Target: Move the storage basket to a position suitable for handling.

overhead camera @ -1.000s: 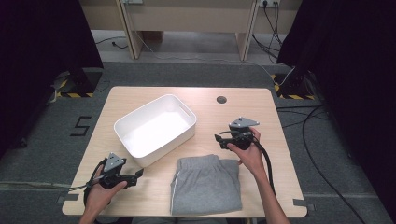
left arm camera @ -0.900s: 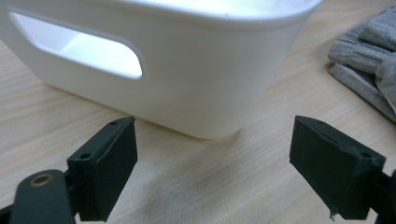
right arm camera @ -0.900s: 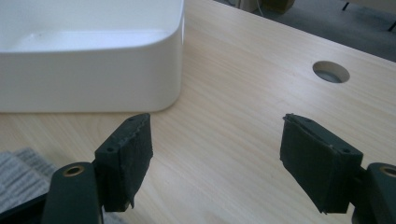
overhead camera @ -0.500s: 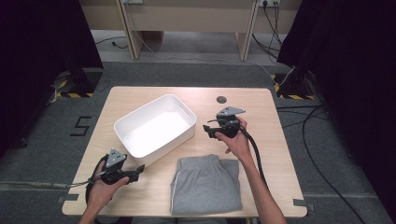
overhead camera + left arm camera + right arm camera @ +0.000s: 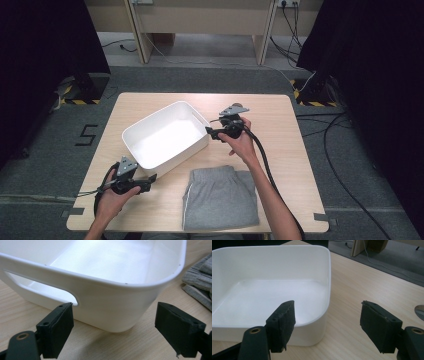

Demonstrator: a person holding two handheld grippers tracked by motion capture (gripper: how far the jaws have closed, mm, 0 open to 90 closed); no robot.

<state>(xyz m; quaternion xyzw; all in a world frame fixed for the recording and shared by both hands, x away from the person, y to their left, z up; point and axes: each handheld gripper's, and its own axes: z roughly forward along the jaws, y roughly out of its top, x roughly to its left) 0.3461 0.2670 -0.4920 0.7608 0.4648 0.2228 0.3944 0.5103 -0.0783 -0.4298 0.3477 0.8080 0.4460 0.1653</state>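
In the high view, a white bin (image 5: 165, 137) is sitting on the wooden table (image 5: 300, 150) a little left of the frame's centre, turned at an angle, with nothing inside it. The right gripper (image 5: 216, 133) is hovering just beside the bin's right-hand corner, at the middle of the frame, and its jaws have just been closing a little, though they are standing wide apart with nothing between them. In the right gripper view, the bin (image 5: 274, 290) is filling the upper left, its near corner lying low between the two black jaws without touching either. The left gripper (image 5: 150, 181) is resting low at the lower left of the high view, near the bin's closest corner. In the left gripper view its jaws are spread wide and gripping nothing, with the bin's rounded corner (image 5: 112, 305) and a handle slot just ahead of them. Folded grey shorts (image 5: 220, 197) are lying at the bottom centre of the high view, apart from the bin.
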